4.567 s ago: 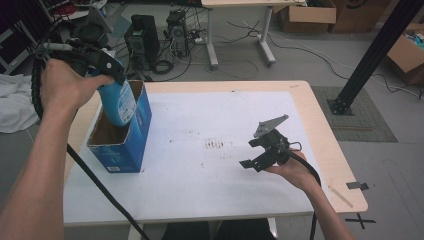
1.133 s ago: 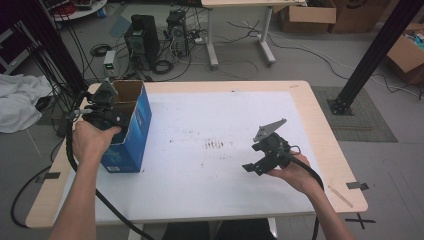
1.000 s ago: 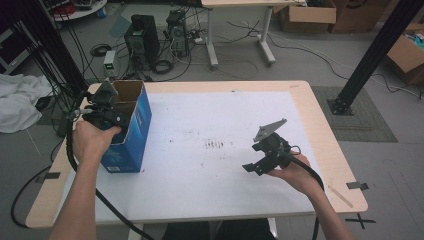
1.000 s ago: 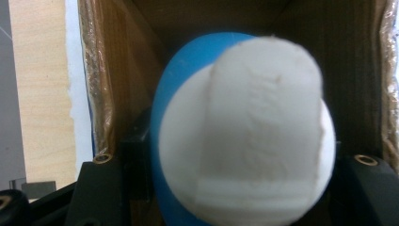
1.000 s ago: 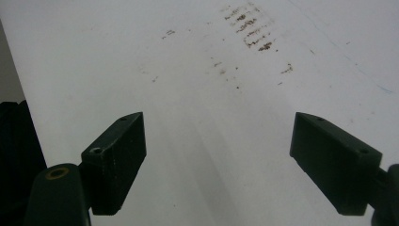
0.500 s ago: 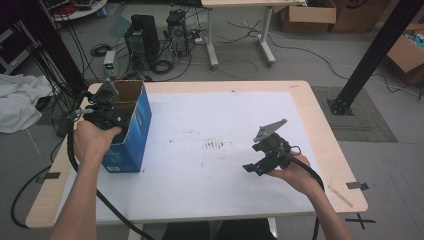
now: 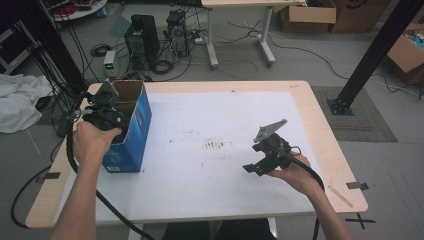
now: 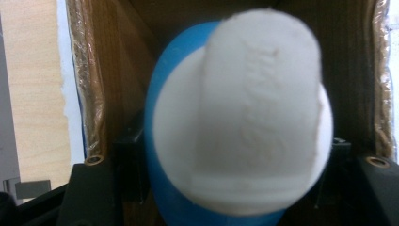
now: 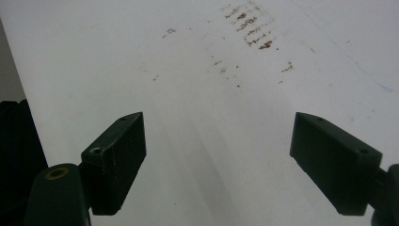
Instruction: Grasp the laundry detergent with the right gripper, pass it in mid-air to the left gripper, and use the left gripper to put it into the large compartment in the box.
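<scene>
Blue and white, the bottle (image 8: 240, 127) is sitting at the centre of the left gripper view, down inside the open blue cardboard box (image 7: 131, 131) at the left of the high view, with the left gripper (image 7: 106, 111) hovering over the box mouth; its jaws have just been opening and are standing on either side of the bottle, though whether the pads are pressing on it I cannot tell. At the lower right of the high view, the right gripper (image 7: 265, 159) is resting above the white table (image 7: 200, 165), its jaws spreading wide with nothing between them.

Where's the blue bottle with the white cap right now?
In the left gripper view, the blue bottle sits inside the cardboard box, between the left tongs, whose jaws have just been opening.
</scene>
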Demonstrator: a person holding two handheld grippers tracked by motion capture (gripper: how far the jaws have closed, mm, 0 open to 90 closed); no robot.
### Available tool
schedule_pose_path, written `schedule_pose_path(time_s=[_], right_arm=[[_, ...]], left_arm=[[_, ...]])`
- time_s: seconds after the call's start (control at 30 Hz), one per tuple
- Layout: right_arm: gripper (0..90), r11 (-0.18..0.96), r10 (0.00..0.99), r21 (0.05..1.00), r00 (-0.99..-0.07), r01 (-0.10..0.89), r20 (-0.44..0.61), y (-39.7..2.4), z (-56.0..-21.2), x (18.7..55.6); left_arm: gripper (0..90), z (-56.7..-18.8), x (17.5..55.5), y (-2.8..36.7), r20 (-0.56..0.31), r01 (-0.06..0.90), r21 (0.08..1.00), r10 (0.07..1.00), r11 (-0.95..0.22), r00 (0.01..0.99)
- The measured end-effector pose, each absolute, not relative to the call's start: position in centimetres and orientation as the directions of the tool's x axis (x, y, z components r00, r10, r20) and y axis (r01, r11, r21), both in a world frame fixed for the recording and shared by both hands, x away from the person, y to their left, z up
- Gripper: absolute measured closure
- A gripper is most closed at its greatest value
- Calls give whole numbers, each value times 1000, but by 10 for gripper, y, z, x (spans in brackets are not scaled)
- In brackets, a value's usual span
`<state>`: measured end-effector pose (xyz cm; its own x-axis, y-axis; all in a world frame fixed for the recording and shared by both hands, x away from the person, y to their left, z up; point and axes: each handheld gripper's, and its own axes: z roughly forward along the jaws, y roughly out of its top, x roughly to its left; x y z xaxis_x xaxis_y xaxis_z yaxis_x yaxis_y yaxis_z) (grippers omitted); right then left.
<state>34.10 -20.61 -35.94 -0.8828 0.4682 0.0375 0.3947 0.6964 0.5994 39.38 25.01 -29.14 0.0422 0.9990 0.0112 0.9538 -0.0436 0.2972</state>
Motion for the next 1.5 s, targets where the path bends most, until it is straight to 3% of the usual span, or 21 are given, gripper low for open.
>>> schedule_pose_path(time_s=[1.5], right_arm=[[189, 701, 463, 598, -886, 389, 34, -204, -360, 340]], left_arm=[[241, -247, 386, 236, 74, 918, 385, 995, -96, 73]])
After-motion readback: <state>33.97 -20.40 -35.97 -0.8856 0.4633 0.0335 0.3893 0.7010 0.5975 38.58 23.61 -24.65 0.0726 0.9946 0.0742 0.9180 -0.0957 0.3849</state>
